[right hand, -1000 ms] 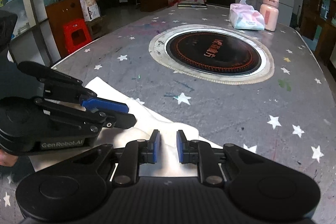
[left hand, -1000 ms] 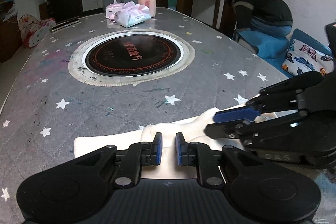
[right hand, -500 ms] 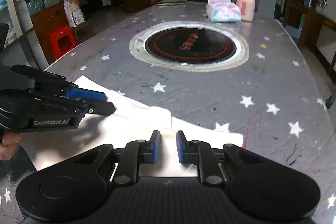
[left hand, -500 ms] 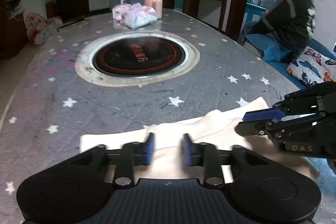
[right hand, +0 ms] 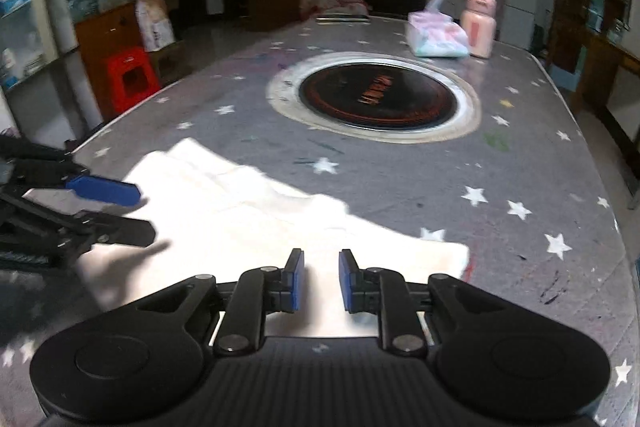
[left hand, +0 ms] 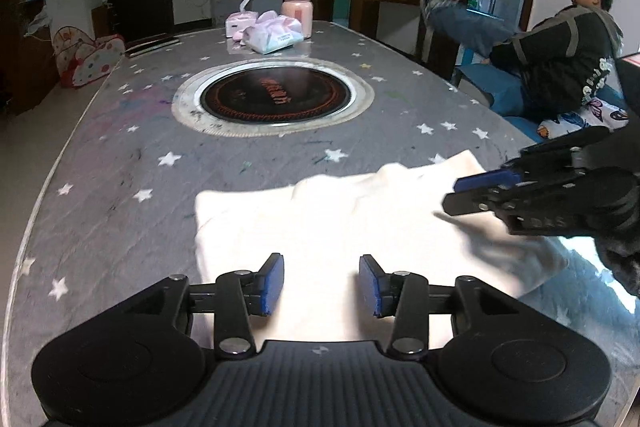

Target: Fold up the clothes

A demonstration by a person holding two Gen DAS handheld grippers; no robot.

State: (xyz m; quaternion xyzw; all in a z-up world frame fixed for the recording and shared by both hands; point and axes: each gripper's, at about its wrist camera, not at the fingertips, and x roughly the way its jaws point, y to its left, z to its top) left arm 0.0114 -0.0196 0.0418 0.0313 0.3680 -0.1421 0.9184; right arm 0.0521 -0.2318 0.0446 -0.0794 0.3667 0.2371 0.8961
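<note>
A white folded garment point(left hand: 320, 219) lies flat on the grey star-patterned table point(left hand: 120, 187), near its front edge. My left gripper point(left hand: 322, 283) hovers over the garment's near part. Its jaws are opening and stand wide, with nothing pinched between the blue pads. In the right wrist view the same left gripper point(right hand: 144, 215) reaches in from the left above the garment point(right hand: 260, 227). My right gripper point(right hand: 321, 281) hangs over the garment's right part. A narrow gap is widening between its pads, which grip nothing. From the left wrist view the right gripper point(left hand: 452, 195) casts a shadow on the fabric.
A round black cooktop point(left hand: 276, 99) is set into the table's middle. Tissue packs point(left hand: 272, 33) and a pink bottle point(left hand: 298, 9) stand at the far end. A person point(left hand: 568, 67) sits on a blue sofa to the right. A red stool point(right hand: 130, 79) stands by the left edge.
My left gripper's jaws went from nearly shut to wide apart. Both grippers drew back, so more of the garment shows. The seated person straightened up.
</note>
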